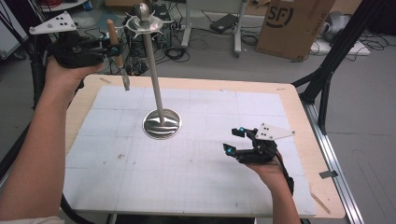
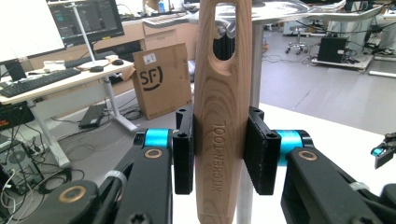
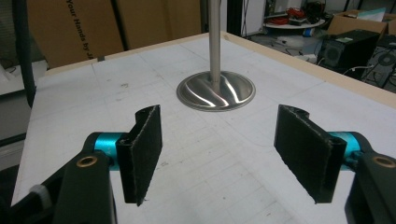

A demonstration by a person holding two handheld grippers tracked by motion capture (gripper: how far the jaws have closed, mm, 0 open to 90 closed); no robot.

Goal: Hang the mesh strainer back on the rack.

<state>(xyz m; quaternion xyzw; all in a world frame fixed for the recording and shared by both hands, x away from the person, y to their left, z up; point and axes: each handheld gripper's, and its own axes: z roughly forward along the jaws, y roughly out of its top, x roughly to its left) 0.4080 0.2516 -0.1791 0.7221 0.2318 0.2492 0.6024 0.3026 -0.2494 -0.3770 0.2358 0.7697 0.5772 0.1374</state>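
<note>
A wooden-handled kitchen tool (image 1: 115,44) with a small metal blade hangs upright, blade down, above the table's far left corner. My left gripper (image 1: 112,48) is shut on its handle. In the left gripper view the handle (image 2: 222,93), marked "KITCHEN TOOL" and with a hole at its top, sits between the pads (image 2: 184,149) of the left gripper (image 2: 219,149). Just behind it is the hooked top (image 2: 280,9) of a steel stand (image 1: 150,60), whose round base (image 1: 162,123) rests mid-table. My right gripper (image 1: 233,140) is open and empty, low over the mat; its own view shows the right gripper (image 3: 224,154) facing the base (image 3: 215,91).
A white gridded mat (image 1: 196,158) covers the wooden table (image 1: 303,121). A black tripod leg (image 1: 327,70) stands off the right edge. A cardboard box (image 1: 292,23) and cables lie on the floor beyond the table.
</note>
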